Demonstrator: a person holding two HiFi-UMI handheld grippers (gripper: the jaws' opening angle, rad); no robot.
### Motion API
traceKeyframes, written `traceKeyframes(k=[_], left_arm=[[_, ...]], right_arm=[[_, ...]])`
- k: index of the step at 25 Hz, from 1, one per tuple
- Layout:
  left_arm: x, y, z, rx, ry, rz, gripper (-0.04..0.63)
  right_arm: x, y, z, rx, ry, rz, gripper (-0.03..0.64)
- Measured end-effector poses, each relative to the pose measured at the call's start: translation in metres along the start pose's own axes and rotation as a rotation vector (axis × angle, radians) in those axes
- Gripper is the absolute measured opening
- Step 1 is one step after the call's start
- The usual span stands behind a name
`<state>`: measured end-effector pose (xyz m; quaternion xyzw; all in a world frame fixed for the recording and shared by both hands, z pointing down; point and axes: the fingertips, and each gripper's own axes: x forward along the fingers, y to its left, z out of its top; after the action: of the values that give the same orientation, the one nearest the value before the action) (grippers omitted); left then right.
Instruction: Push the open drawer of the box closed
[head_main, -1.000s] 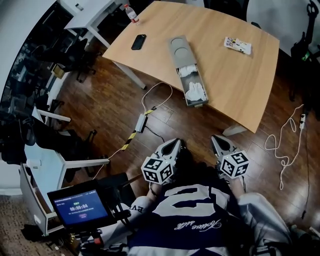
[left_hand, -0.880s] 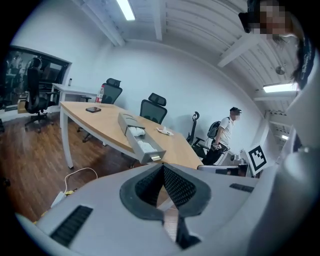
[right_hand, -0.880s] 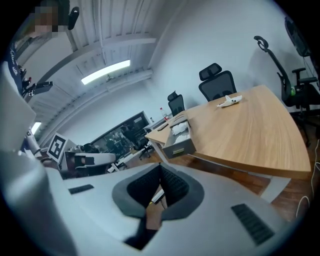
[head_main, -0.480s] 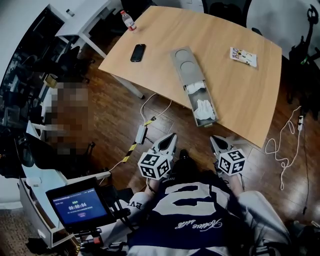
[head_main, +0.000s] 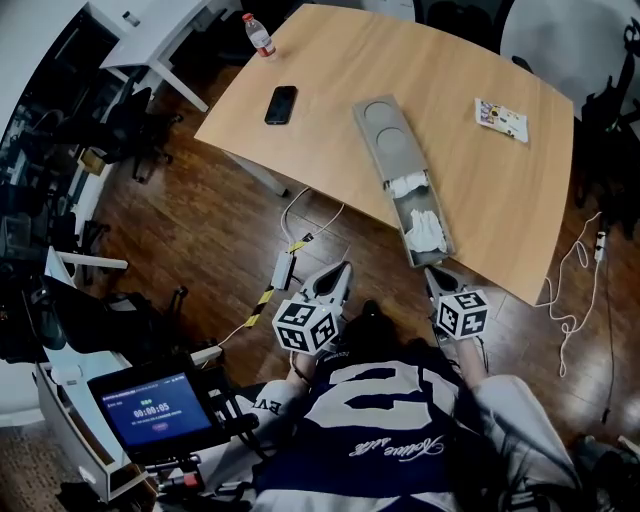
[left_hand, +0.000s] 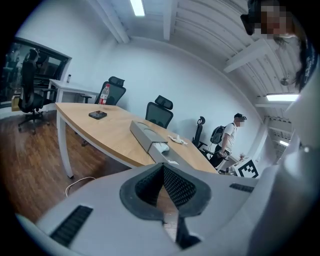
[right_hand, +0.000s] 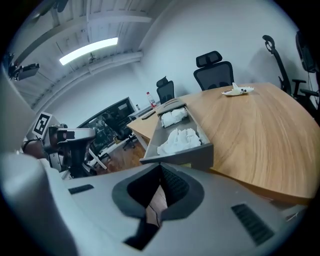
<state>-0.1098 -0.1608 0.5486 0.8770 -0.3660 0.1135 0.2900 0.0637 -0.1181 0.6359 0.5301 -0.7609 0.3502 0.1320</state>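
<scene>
A long grey box (head_main: 383, 138) lies on the wooden table (head_main: 330, 70). Its drawer (head_main: 437, 250) is pulled out toward me and reaches the table's near edge, with white cloths (head_main: 424, 228) inside. My right gripper (head_main: 433, 273) is shut, just short of the drawer's front, below table level. In the right gripper view the drawer front (right_hand: 192, 153) stands close above the shut right gripper (right_hand: 160, 171). My left gripper (head_main: 342, 270) is shut, left of the drawer over the floor. From the left gripper (left_hand: 163, 169) the box (left_hand: 144, 134) sits farther off.
A black phone (head_main: 280, 104), a bottle (head_main: 258, 34) and a small packet (head_main: 502, 118) lie on the table. A power strip (head_main: 281, 270) and cables (head_main: 572, 280) lie on the floor. A screen (head_main: 150, 410) is at my lower left. A person (left_hand: 231, 138) stands beyond the table.
The table and drawer have come nearer to me. Both grippers have moved forward, the right one up to the drawer's front. The drawer stays open and both grippers stay shut.
</scene>
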Motion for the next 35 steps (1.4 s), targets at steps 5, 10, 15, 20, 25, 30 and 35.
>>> traceKeyframes(k=[5,10,15,20,25,30,35], left_arm=[[0.006,0.010,0.005,0.009,0.014,-0.026,0.002],[0.012,0.011,0.007,0.047,0.039,-0.075,0.002],[0.020,0.011,0.009,0.059,0.045,-0.119,0.002],[0.046,0.010,-0.005,0.051,0.049,-0.133,0.003],[0.034,0.009,-0.001,0.038,0.062,-0.135,0.002],[0.045,0.003,-0.009,0.033,0.075,-0.115,0.003],[0.047,0.013,0.010,0.019,0.048,-0.063,0.002]], right_arm=[[0.010,0.002,0.000,-0.013,0.019,-0.017,-0.002],[0.010,0.004,0.001,-0.033,0.021,-0.050,-0.002],[0.012,0.002,0.000,-0.045,0.021,-0.071,-0.002],[0.019,-0.021,-0.008,-0.031,0.018,-0.065,-0.002],[0.016,-0.005,0.020,-0.005,-0.058,-0.038,-0.002],[0.037,-0.019,0.032,-0.091,-0.010,-0.006,-0.002],[0.039,-0.007,0.037,-0.097,0.015,0.061,-0.002]])
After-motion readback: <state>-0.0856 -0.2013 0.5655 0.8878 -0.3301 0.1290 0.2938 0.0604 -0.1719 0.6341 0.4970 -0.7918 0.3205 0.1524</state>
